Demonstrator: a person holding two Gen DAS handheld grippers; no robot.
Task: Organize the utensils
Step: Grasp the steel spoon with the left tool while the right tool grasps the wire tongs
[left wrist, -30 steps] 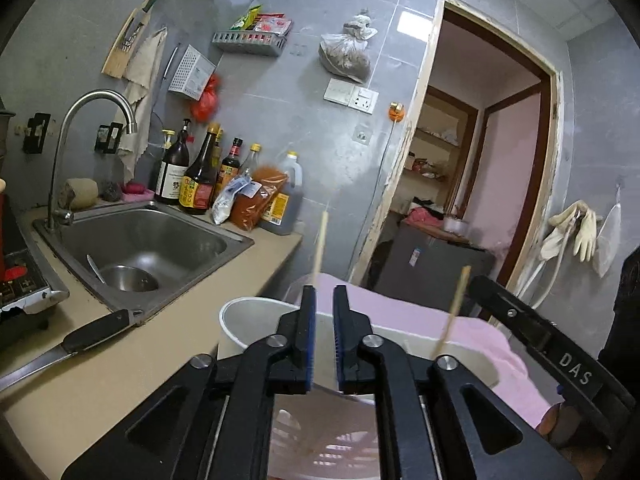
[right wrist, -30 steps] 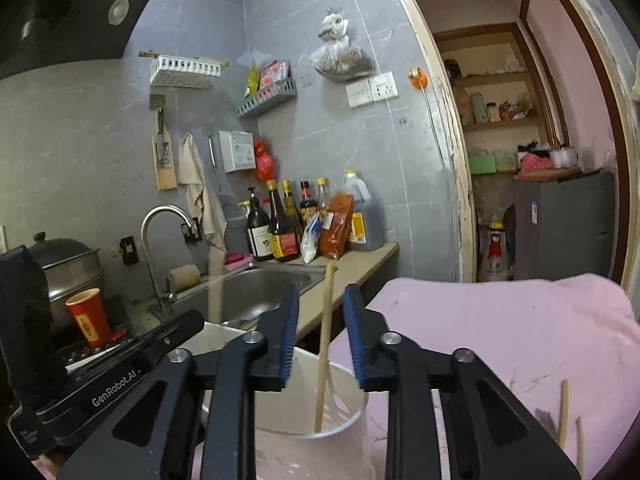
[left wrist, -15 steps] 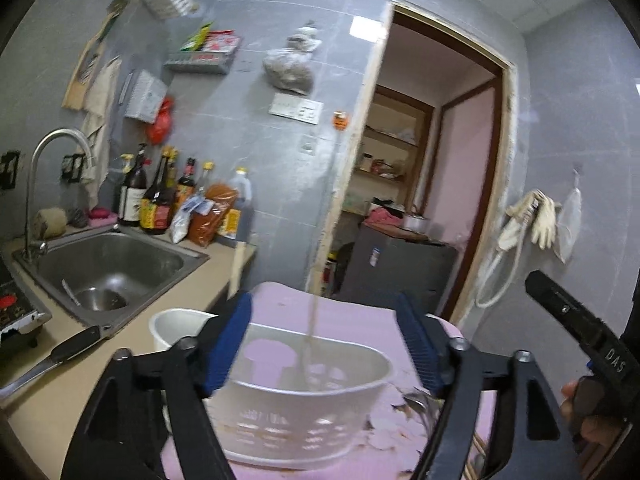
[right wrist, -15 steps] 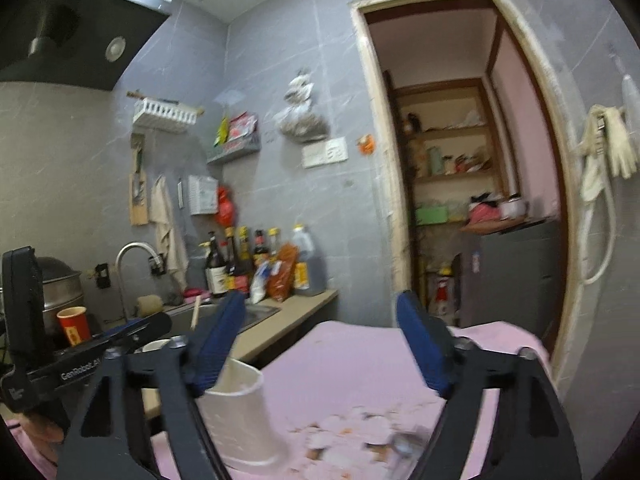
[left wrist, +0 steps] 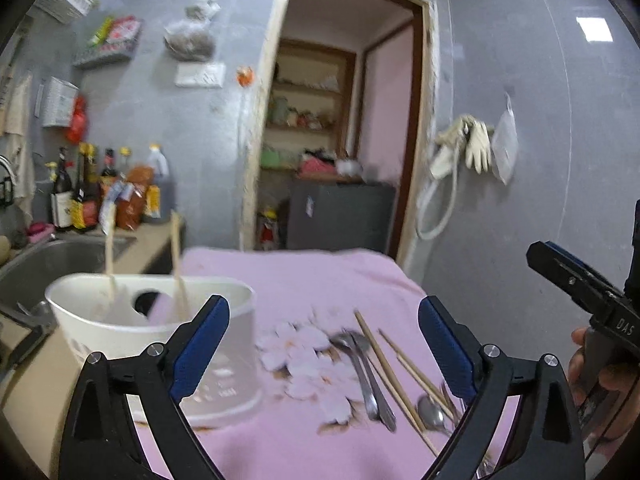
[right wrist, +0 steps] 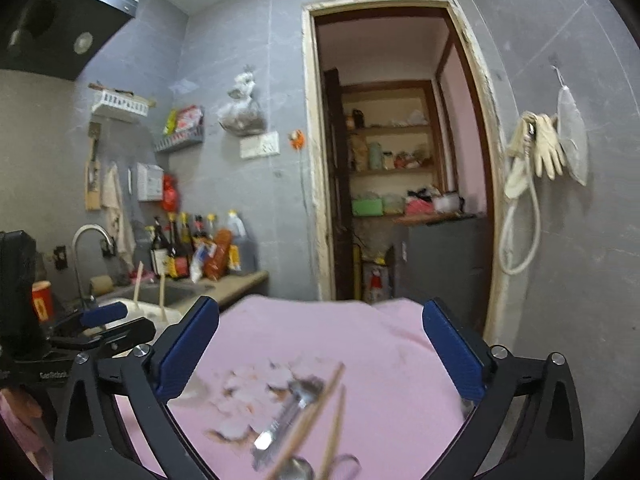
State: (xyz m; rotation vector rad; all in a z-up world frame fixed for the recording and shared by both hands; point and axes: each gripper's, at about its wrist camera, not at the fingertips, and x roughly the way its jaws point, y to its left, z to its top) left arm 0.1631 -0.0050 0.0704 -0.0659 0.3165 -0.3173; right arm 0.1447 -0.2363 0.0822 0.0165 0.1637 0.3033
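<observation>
Left hand-held gripper (left wrist: 324,344): jaws wide and still opening, nothing between the blue pads. Below and beyond it lies the desk (left wrist: 304,276), covered by a pink cloth with a pale flower print.

White holder (left wrist: 152,344) stands at the left edge of the desk, just beyond the left finger. Two chopsticks (left wrist: 178,264) stand upright in it, leaning slightly. The holder's wall has a round hole.

Loose utensils lie on the cloth to the right of the flower print: two metal spoons (left wrist: 368,376) side by side, bowls toward the far side, and more chopsticks (left wrist: 394,372) just right of them, running diagonally toward the near right. Another spoon bowl (left wrist: 432,412) lies beside the right finger. Motion blur makes a finer count uncertain.

Right hand-held gripper (right wrist: 320,348): jaws also spread wide and opening, empty. Beneath it, blurred, are a spoon (right wrist: 288,408) and two chopsticks (right wrist: 316,412) on the pink cloth. The left gripper shows at the left of this view, with the holder's chopsticks rising behind it.

Far left: a sink (left wrist: 44,264) with bottles (left wrist: 80,196) along the wall behind it. A hand (left wrist: 600,380) grips the handle of the right gripper at the right edge of the left view. An open doorway (right wrist: 400,152) sits in the far wall.
</observation>
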